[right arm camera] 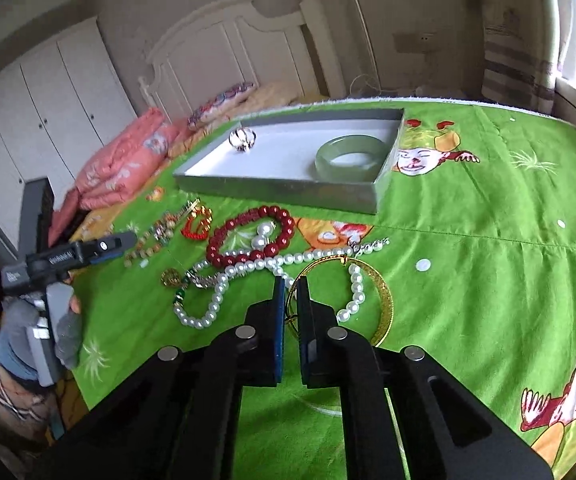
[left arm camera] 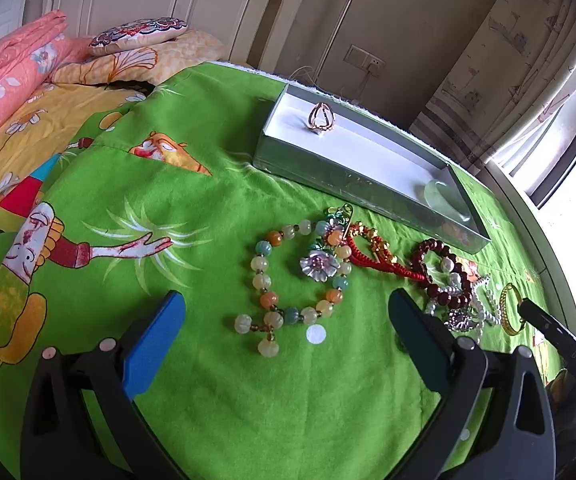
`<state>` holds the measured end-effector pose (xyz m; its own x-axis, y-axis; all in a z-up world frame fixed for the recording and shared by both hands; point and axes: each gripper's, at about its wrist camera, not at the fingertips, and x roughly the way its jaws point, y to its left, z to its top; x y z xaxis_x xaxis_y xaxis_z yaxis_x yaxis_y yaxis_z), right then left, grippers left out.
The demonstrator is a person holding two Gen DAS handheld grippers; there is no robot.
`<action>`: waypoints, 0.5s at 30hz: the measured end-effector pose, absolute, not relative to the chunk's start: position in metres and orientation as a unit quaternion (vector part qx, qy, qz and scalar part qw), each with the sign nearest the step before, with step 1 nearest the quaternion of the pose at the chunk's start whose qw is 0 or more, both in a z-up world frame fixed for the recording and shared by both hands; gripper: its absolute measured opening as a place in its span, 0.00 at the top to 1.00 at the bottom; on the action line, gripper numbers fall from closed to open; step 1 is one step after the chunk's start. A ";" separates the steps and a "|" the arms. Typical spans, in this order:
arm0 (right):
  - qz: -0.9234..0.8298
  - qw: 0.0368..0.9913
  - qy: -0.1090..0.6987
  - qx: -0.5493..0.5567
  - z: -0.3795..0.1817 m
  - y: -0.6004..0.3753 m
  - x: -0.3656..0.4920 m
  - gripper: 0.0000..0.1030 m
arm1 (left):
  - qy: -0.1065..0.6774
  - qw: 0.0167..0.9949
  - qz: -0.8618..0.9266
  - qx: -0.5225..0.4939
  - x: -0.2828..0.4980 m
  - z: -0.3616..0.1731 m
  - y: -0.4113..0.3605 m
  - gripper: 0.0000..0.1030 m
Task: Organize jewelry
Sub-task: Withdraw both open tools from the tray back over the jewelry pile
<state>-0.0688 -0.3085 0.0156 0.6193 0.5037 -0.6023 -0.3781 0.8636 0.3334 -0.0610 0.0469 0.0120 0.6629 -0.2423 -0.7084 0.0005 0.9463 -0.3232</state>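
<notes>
A grey tray with a white floor lies on the green blanket. It holds a ring and a jade bangle. My left gripper is open, just short of a pastel bead bracelet. Nearby lie a flower brooch, a red cord bracelet, a dark red bead bracelet and a pearl necklace. My right gripper is shut on the near rim of a gold bangle.
The green cartoon blanket covers the bed. Folded pink bedding and pillows lie by the white headboard. White wardrobes stand at the left. Curtains and a window are at the right.
</notes>
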 end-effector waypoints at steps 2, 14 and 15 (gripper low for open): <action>0.245 0.898 0.352 0.098 0.018 -0.313 -0.071 0.94 | 0.394 0.906 -0.077 -0.134 -0.066 0.017 0.040 0.03; 0.247 0.896 0.353 0.111 0.017 -0.316 -0.070 0.94 | 0.365 0.909 -0.167 0.113 -0.093 0.026 -0.072 0.25; 0.247 0.895 0.354 0.113 0.017 -0.316 -0.070 0.94 | 0.363 0.906 -0.168 0.136 -0.093 0.024 -0.080 0.26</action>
